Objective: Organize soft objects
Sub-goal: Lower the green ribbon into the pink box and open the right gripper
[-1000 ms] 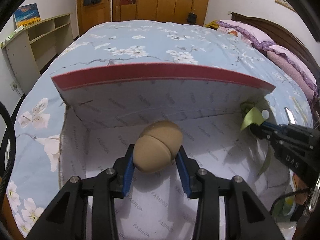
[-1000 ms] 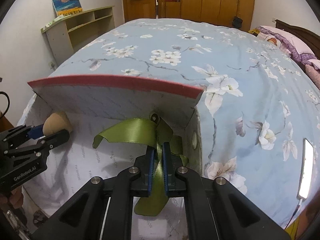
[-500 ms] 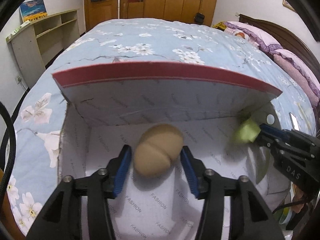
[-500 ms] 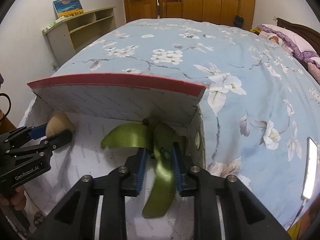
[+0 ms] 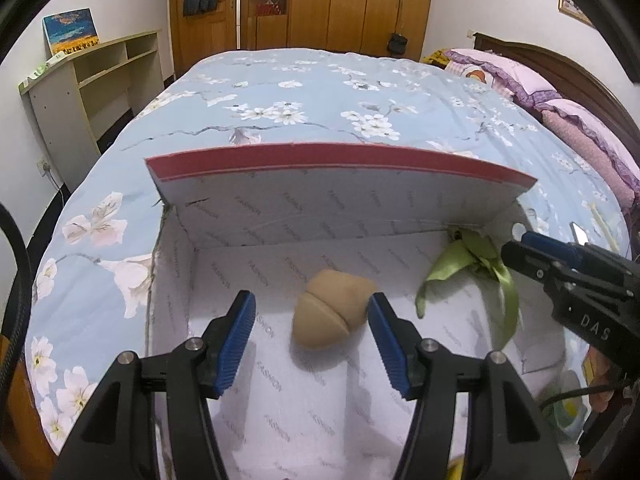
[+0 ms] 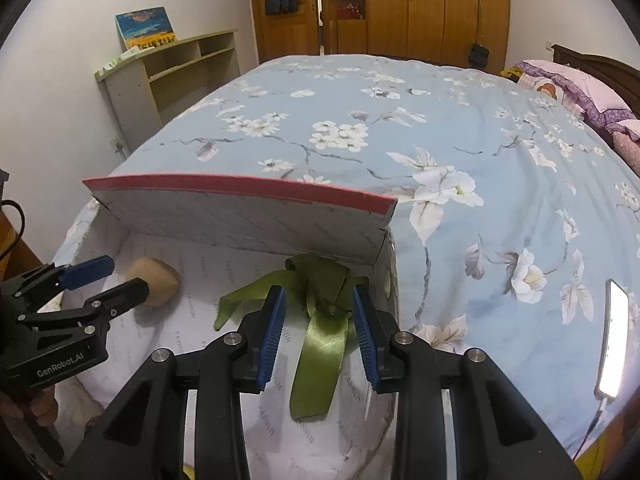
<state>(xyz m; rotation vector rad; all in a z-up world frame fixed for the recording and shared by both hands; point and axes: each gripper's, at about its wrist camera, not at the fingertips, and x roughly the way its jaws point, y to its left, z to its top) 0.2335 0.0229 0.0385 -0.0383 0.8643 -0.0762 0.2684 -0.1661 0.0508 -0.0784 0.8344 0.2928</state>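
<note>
An open box with a red-edged lid [image 5: 320, 160] and white printed paper lining sits on the bed. A tan, egg-shaped soft sponge [image 5: 330, 312] lies on the box floor. My left gripper [image 5: 309, 304] hangs over it with its jaws opening, and the blue pads are clear of the sponge on both sides. A green ribbon bow [image 6: 320, 344] lies in the box's right corner. My right gripper [image 6: 318, 296] straddles it, jaws opening, and the pads do not press it. The right wrist view also shows the sponge [image 6: 158, 280] and the left gripper [image 6: 122, 275].
The box rests on a bed with a blue floral cover [image 6: 440, 140]. A lit phone [image 6: 614, 336] lies on the bed right of the box. Pink pillows [image 5: 580, 120] are at the far right and a low shelf [image 5: 92, 80] stands at the left wall.
Both grippers have opened. The left let go of the sponge, which now lies on the box floor. The right released the ribbon, whose tail has fallen flat. Both pulled back slightly.
</note>
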